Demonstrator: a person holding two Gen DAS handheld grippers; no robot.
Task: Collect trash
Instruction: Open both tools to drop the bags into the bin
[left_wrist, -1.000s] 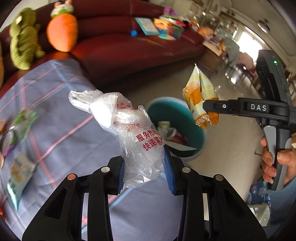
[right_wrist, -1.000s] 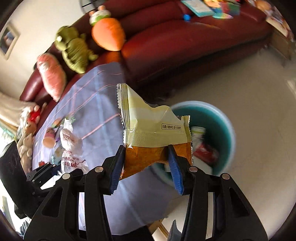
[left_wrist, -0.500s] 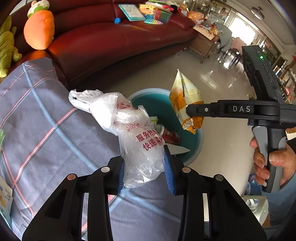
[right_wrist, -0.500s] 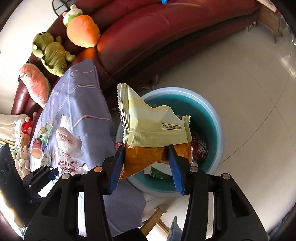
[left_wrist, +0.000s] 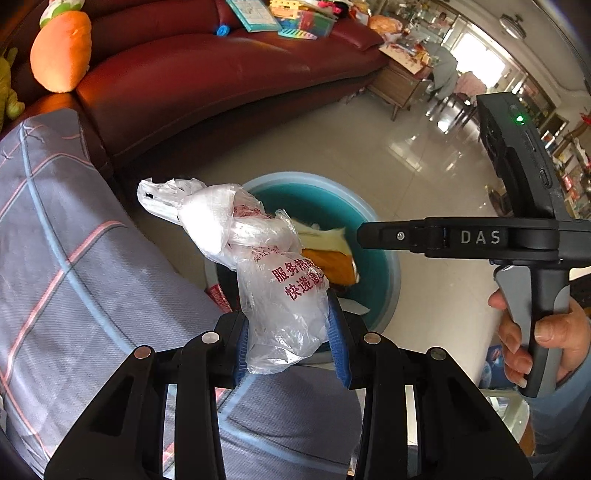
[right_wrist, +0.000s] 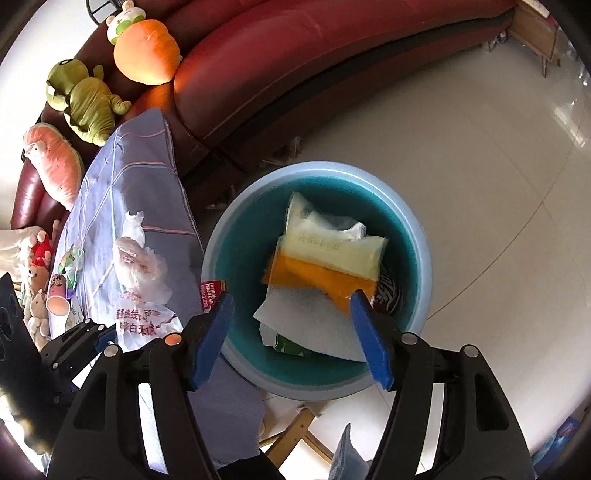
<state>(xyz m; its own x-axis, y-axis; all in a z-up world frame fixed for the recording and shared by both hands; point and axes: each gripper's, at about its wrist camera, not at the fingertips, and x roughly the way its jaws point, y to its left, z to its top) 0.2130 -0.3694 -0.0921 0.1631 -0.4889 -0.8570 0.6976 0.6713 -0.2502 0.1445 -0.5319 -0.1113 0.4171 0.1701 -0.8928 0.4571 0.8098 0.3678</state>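
My left gripper (left_wrist: 290, 334) is shut on a crumpled clear plastic bag (left_wrist: 273, 269) with red print, held above the table's edge next to the bin; the bag also shows in the right wrist view (right_wrist: 142, 280). My right gripper (right_wrist: 291, 332) is open and empty above the teal bin (right_wrist: 424, 266). The yellow and orange snack wrapper (right_wrist: 332, 258) lies free inside the bin on white paper (right_wrist: 306, 317). In the left wrist view the wrapper (left_wrist: 328, 254) shows in the bin (left_wrist: 388, 258) below the right gripper's arm (left_wrist: 461, 236).
A blue checked tablecloth (left_wrist: 74, 258) covers the table on the left, with more wrappers and a small cup (right_wrist: 57, 295) on it. A red sofa (left_wrist: 221, 74) with plush toys (right_wrist: 144, 48) stands behind. Tiled floor (right_wrist: 480, 147) lies around the bin.
My right gripper opened and the snack wrapper dropped into the bin. My left gripper moved closer to the bin, still holding the plastic bag.
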